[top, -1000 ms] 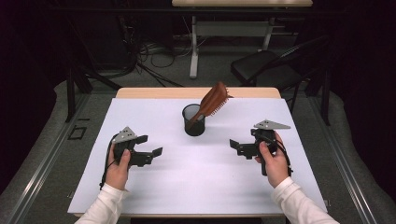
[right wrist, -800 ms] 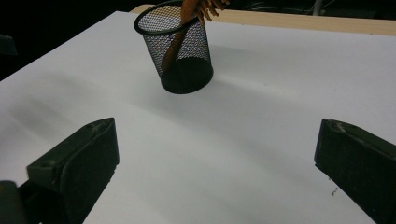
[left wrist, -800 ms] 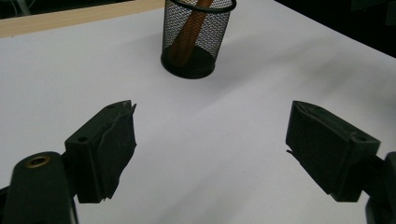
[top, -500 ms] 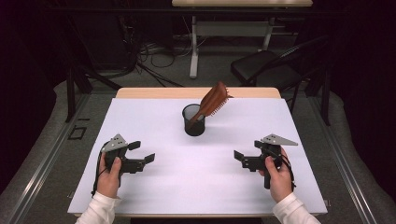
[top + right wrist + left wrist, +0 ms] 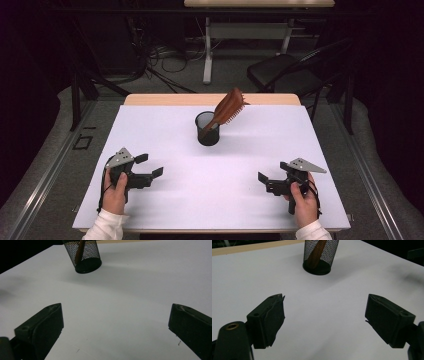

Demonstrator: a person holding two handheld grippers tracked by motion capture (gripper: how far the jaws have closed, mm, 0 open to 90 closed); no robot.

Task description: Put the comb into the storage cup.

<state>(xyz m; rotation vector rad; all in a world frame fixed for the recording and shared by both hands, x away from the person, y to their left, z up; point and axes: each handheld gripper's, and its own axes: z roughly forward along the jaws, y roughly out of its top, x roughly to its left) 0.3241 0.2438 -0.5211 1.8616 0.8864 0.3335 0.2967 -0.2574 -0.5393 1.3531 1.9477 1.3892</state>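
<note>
Both the left gripper (image 5: 151,165) and right gripper (image 5: 261,182) have fingers spread wide, holding nothing; the cup (image 5: 207,128) with brush (image 5: 227,108) stands well ahead, between them.

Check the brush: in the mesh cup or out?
In. The brown hairbrush stands handle-down inside the black mesh cup, its head leaning out over the rim; its handle shows through the mesh in the left gripper view.

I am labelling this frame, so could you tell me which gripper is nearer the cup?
The left gripper: it sits closer to the cup than the right gripper.
</note>
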